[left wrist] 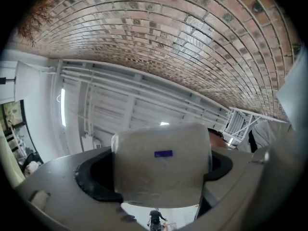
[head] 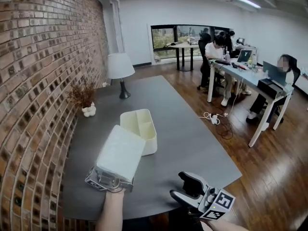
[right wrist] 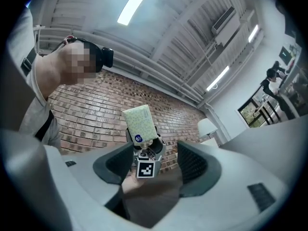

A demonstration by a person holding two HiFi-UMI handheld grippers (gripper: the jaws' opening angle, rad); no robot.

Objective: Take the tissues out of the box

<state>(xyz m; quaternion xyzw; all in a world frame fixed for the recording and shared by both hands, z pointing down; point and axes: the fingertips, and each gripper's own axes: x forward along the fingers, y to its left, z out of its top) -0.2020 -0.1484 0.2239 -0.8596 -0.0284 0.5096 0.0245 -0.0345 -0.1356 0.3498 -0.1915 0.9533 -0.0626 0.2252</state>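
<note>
Tissue pack (head: 120, 153) is out, clamped in the left gripper (head: 111, 176) and held up over the table (head: 192, 143) by the cream box (head: 144, 124)!
It looks light, soft and film-wrapped, so probably squashy and a bit slick. Pinching one short end, as here, seems sound. The right gripper (head: 192, 189) hangs low, jaws apart, empty.
</note>
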